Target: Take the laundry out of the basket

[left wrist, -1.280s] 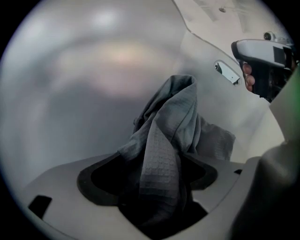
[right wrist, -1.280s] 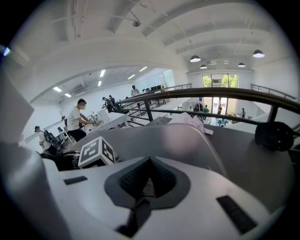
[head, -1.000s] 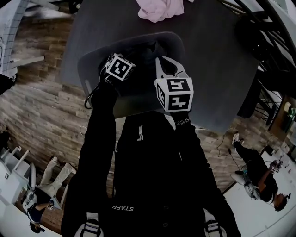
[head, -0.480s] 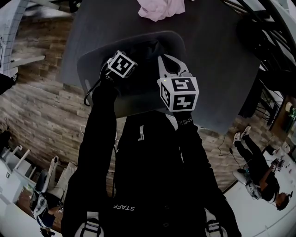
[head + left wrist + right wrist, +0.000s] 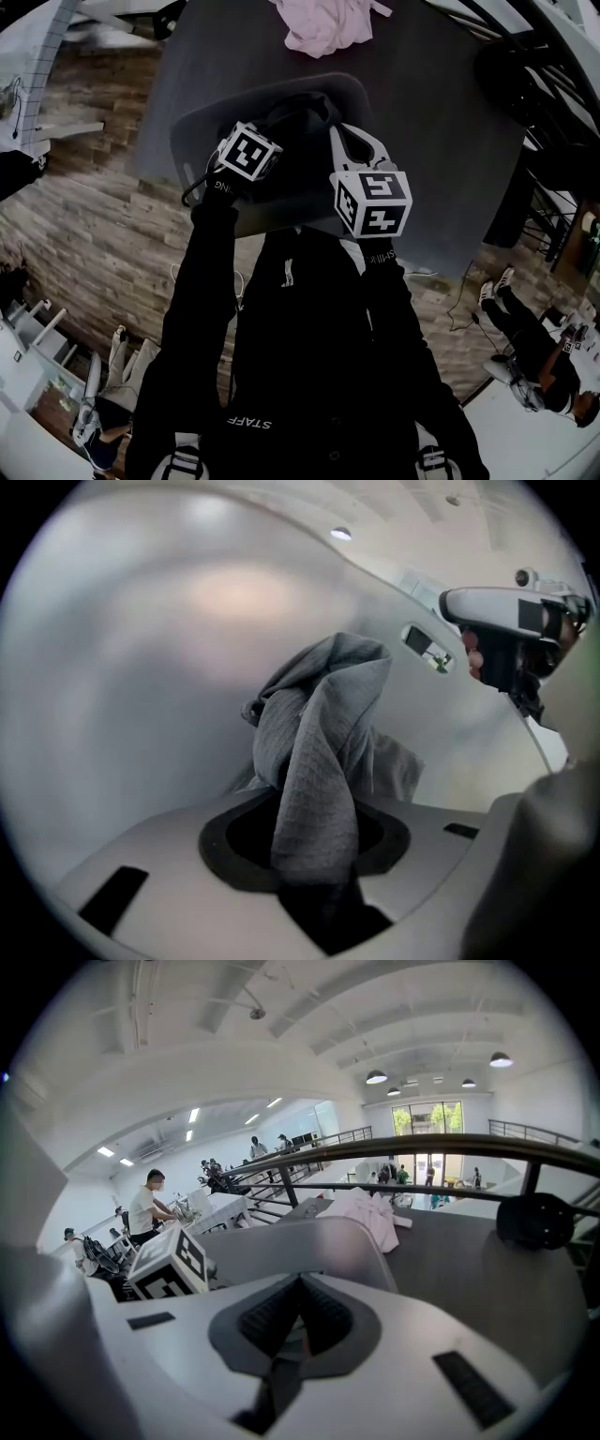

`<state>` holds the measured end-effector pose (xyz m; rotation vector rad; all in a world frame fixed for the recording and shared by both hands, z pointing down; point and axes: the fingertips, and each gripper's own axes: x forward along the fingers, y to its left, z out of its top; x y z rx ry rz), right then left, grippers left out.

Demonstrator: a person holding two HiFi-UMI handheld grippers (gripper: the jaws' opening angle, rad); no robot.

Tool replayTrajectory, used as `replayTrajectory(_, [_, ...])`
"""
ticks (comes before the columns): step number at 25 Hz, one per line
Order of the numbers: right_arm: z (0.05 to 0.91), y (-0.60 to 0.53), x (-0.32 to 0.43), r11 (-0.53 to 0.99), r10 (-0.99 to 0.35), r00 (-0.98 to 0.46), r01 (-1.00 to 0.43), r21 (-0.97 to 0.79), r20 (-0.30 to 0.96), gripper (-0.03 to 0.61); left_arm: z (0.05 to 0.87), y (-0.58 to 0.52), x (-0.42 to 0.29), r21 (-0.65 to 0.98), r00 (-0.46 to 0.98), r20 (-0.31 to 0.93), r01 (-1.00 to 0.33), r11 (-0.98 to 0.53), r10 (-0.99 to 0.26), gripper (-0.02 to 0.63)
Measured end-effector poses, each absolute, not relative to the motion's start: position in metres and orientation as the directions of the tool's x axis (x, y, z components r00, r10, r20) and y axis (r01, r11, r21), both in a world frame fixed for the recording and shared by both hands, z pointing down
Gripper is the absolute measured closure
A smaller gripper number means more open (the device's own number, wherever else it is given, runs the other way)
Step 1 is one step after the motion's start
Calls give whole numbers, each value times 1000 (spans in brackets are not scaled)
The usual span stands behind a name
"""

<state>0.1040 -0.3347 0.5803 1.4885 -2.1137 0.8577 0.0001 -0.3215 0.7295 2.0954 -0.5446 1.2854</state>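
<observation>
A grey laundry basket [image 5: 202,117] stands on the dark table [image 5: 450,141]. My left gripper [image 5: 272,127] reaches down into it. In the left gripper view a grey knitted garment [image 5: 319,752] rises in a bunched fold against the basket's pale inner wall [image 5: 141,667]. The left gripper [image 5: 314,855] is closing on that fold, which runs pinched through the gap. My right gripper [image 5: 342,131] hovers over the basket's right side. Seen from its own camera, the right gripper [image 5: 300,1283] has its ribbed pads together with nothing between them, pointing over the basket rim [image 5: 309,1241].
A pink garment [image 5: 323,23] lies on the table beyond the basket, also the pink garment [image 5: 370,1213] past the rim. A railing [image 5: 422,1147] runs behind the table. People stand at desks in the hall. Wood flooring lies left of the table.
In the head view both marker cubes sit slightly lower and further right than a second ago. The left gripper stays down in the basket and dark cloth is bunched beside it.
</observation>
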Motion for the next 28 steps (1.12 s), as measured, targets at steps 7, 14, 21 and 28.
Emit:
replayTrajectory(7, [539,-316,110,233,-737,-348,-936,-265,579,565,658,-315,-6,176,453,870,-654,-736,-196,463])
replayTrajectory(14, [494,-294,118,229,-796,-335,-937,-262,504,565,589,-306,-15,71,457,814,-691,-720,-358,463])
replayTrajectory(21, [460,-265,130,202,-841,-298,-947,-249,452,565,515,-293,-30,22,476,715,-747,-665,-511,463])
replayTrajectory(28, [429,-246,126,211,-870,-292,-949,-235,397,565,448,-279,-51,33,491,605,-802,-596,-627,465])
